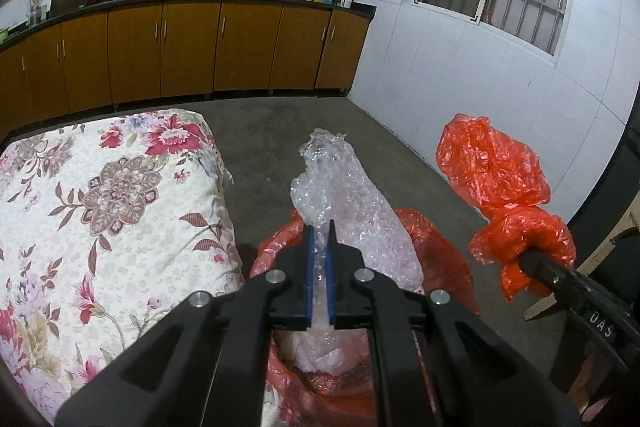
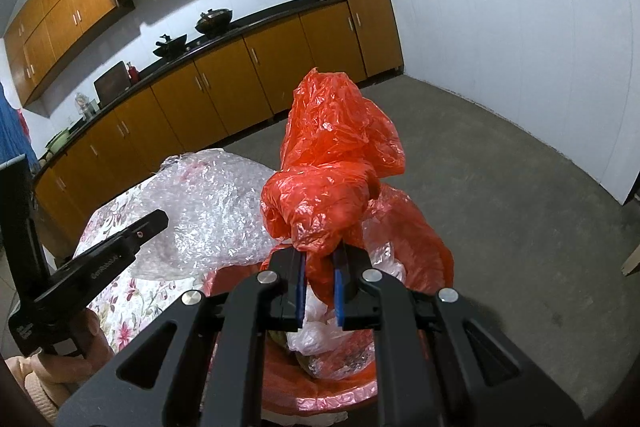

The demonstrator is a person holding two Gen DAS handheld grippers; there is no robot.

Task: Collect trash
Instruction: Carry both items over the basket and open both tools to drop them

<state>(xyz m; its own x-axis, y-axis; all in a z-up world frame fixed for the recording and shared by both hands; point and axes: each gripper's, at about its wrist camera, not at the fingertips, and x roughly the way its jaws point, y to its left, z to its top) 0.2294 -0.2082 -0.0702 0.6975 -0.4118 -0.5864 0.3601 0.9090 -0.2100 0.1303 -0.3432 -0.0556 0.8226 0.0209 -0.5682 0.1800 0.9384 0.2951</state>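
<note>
Left tool point(image 1: 319, 247) clenched on bubble wrap point(image 1: 344, 203), held above red-lined bin point(image 2: 336, 391). Right tool point(image 2: 321, 267) clenched on crumpled red plastic bag point(image 2: 332, 163), right of wrap. Floral-covered desk point(image 1: 100, 211) at left.

Floral-clothed table point(image 1: 100, 207) on grey concrete floor point(image 1: 280, 131).

The bubble wrap point(image 1: 352, 203) is clear and shiny. At its three o'clock, the crumpled plastic bag point(image 1: 496, 167) is bright orange-red. At nine o'clock, the cloth point(image 1: 100, 211) is cream with red-brown flowers. Cabinets point(image 1: 192, 51) are brown-orange.
</note>
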